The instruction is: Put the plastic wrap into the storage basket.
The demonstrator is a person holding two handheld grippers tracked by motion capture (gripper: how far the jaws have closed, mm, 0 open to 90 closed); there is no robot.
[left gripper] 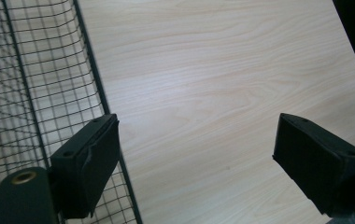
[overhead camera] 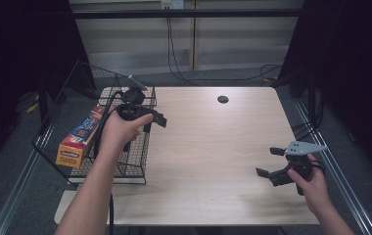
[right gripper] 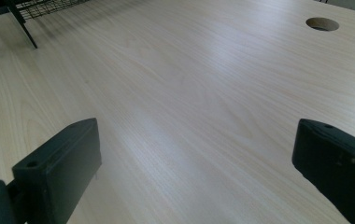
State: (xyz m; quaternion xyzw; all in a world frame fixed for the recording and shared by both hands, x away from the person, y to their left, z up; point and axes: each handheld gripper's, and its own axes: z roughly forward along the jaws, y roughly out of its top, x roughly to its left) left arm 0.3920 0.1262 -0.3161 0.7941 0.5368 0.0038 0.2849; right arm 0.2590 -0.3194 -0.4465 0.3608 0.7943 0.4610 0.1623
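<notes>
Nearby, the right tool point(overhead camera: 271, 162) hovered low over the light wood tabletop point(overhead camera: 213, 152), jaws spread apart and empty. Farther off, the left tool point(overhead camera: 155, 120) hung at the wire basket's point(overhead camera: 135, 164) edge, likewise agape; a foil box point(overhead camera: 79, 138) lay inside.

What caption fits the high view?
Left gripper open over wire basket holding a box; right gripper open.

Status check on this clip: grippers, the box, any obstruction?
Left gripper open, empty, over the wire basket rim. Right gripper open, empty, above bare table. Foil box leaning in basket, untouched. Nothing in the way.
</notes>
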